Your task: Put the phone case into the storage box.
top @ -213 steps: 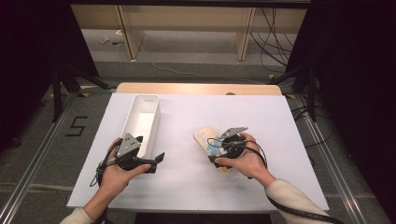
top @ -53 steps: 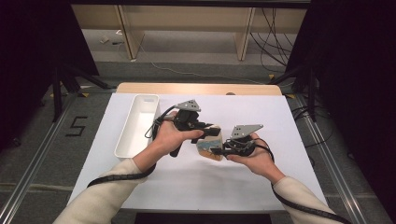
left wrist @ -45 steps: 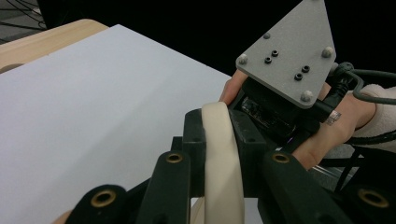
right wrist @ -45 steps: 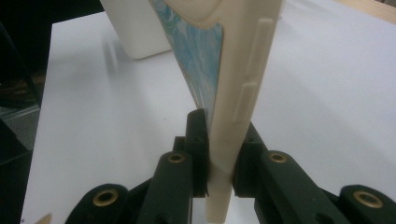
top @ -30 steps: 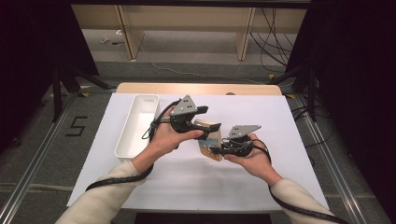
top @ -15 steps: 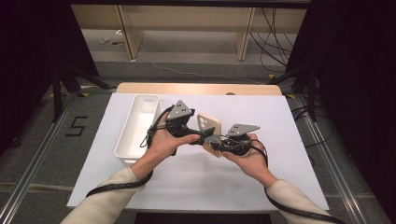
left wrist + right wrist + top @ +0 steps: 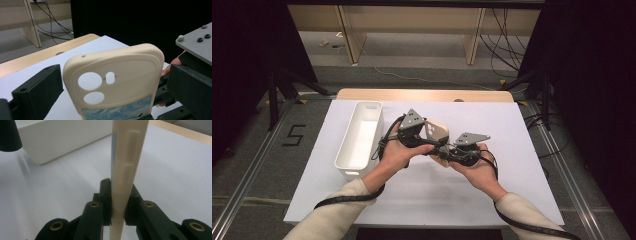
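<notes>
A cream phone case (image 7: 435, 132) with camera cut-outs and a blue-white patterned inlay stands on edge above the table. My right gripper (image 7: 446, 153) is shut on its lower end; in the right gripper view both pads (image 7: 106, 202) press the case's (image 7: 125, 157) thin sides. My left gripper (image 7: 434, 145) reaches in from the left. Its jaws have just been opening and now stand wide. In the left gripper view the case (image 7: 112, 80) rises between them with a gap on each side, untouched.
A long white bin (image 7: 359, 140) sits on the white table sheet (image 7: 512, 150) left of the hands; its wall (image 7: 62, 137) appears behind the case. The right gripper's grey plate (image 7: 197, 40) is close at the right. Dark stands flank the table.
The left gripper's jaws have spread apart around the case's upper end. Both hands have hardly shifted, and the right gripper keeps its hold on the case.
</notes>
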Tool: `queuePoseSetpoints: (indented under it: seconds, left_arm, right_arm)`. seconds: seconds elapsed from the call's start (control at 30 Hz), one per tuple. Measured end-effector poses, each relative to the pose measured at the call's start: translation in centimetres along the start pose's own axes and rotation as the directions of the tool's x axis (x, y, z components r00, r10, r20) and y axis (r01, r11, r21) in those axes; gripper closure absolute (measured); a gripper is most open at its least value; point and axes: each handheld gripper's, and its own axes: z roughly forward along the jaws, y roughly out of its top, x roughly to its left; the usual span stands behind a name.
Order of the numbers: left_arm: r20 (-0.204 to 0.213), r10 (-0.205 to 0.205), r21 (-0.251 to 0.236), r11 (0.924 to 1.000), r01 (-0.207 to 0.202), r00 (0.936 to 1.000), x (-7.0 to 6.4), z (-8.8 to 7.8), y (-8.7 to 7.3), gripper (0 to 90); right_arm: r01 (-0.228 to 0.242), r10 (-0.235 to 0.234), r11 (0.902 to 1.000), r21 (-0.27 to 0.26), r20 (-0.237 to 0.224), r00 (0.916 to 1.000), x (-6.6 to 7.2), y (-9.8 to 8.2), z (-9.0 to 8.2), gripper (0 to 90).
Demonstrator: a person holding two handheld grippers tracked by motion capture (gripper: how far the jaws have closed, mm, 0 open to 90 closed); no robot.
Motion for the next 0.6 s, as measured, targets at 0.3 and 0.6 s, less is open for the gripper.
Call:
queuePoseSetpoints:
  seconds: [0.3,0.6]
  left_arm:
    - [-0.022,0.003,-0.006,1.0000,-0.003,0.9997,-0.21,0.58,-0.02,0.0]
    - [-0.045,0.000,-0.018,0.9998,-0.001,0.9990,-0.49,1.05,0.16,1.2]
  right_arm:
    - [-0.005,0.005,1.0000,-0.008,0.008,1.0000,0.01,0.01,-0.02,80.4]
    - [-0.011,0.012,0.9998,-0.014,0.013,0.9998,-0.03,-0.02,-0.01,80.4]
